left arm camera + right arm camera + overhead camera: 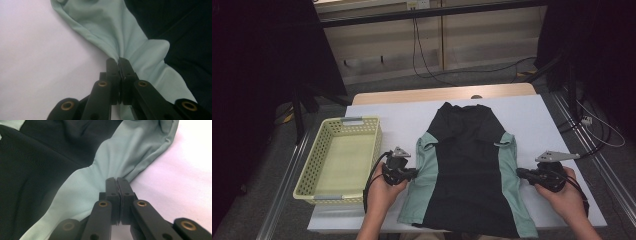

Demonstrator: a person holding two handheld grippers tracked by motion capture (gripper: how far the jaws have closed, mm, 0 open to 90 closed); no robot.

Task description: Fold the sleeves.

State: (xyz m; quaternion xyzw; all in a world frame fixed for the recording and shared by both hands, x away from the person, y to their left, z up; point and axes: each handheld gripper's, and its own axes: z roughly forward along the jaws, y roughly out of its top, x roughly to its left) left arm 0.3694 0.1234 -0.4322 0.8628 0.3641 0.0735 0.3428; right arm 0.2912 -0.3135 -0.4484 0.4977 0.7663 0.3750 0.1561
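shirt beside basket, high view

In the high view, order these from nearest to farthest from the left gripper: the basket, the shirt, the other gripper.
1. Shirt: its mint edge is pinched in the left gripper.
2. Basket: to its left.
3. Right gripper: across the shirt, on its far edge.

both grippers black, brass-ringed rivets on the jaw links; grey triangular plate on top, black cable trailed toward 6 o'clock.
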